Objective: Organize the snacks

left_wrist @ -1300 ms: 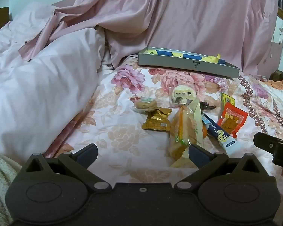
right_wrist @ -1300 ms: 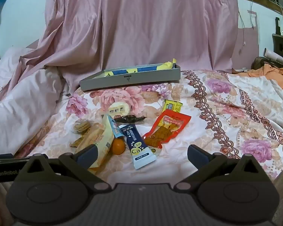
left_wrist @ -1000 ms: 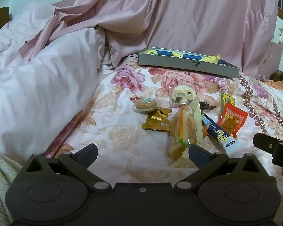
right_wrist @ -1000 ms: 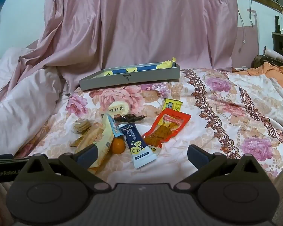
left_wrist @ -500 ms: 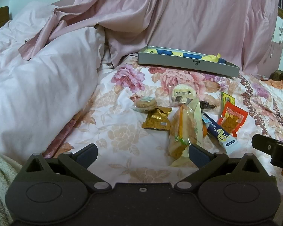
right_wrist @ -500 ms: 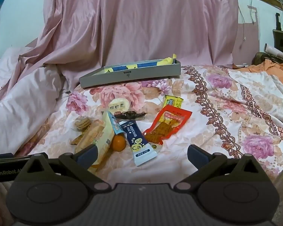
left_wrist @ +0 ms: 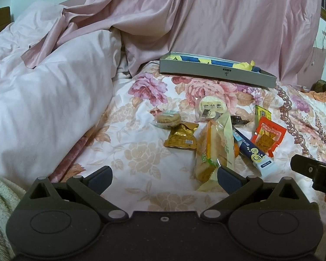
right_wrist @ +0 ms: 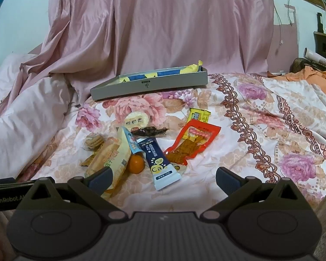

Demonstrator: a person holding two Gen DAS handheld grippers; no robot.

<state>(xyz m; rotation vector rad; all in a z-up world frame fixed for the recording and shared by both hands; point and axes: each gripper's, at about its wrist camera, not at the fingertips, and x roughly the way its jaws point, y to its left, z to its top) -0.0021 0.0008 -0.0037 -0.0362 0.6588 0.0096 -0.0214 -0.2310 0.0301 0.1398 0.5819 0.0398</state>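
Observation:
Several snacks lie loose on a floral bedsheet: a gold packet [left_wrist: 181, 138], a long yellow bread pack [left_wrist: 213, 148] [right_wrist: 110, 159], a dark blue Ca tube [right_wrist: 159, 162] [left_wrist: 253, 153], a red pouch [right_wrist: 192, 143] [left_wrist: 266, 136], an orange [right_wrist: 136, 163], round biscuits [left_wrist: 167, 118], a round white cake [right_wrist: 137, 119] and a small yellow pack [right_wrist: 198, 115]. Behind them sits a shallow grey box [left_wrist: 217, 74] [right_wrist: 150, 86] holding blue and yellow items. My left gripper [left_wrist: 164, 175] and right gripper [right_wrist: 163, 177] both hover open and empty just short of the pile.
A pale pink duvet [left_wrist: 43, 100] is heaped on the left and a pink satin sheet [right_wrist: 163, 26] hangs behind the box. Orange clothing [right_wrist: 313, 77] lies at the far right. Bare floral sheet [right_wrist: 271, 130] stretches right of the snacks.
The right gripper has crept slightly forward and lower towards the snacks. The left gripper has barely moved. Both stay open.

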